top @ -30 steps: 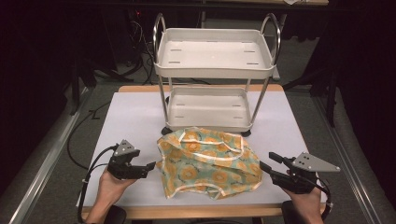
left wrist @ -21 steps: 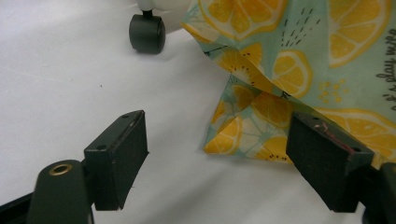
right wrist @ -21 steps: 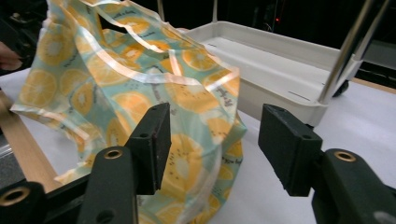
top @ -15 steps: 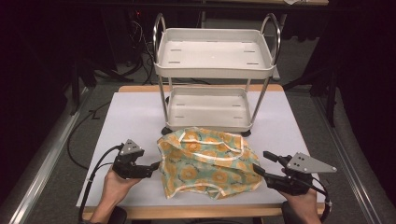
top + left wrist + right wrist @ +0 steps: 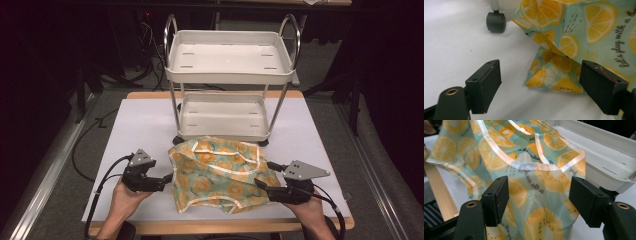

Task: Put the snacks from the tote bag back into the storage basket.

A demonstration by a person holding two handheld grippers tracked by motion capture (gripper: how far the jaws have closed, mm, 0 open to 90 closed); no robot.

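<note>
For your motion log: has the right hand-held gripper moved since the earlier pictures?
Yes. The right hand-held gripper moved left, toward the cloth, away from the table's right edge, jaws opening.

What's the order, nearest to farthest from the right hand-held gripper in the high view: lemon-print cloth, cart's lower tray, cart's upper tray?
From the right hand-held gripper:
1. Lemon-print cloth, right at its jaws, to its left.
2. Cart's lower tray, beyond the cloth, mid-table.
3. Cart's upper tray, above it, farthest back.

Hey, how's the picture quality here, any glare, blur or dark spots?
High view: table evenly lit, surroundings nearly black. Left gripper view: cloth sharp, near jaws soft. Right gripper view: glare on the cloth's pale trim, cart bright.
</note>
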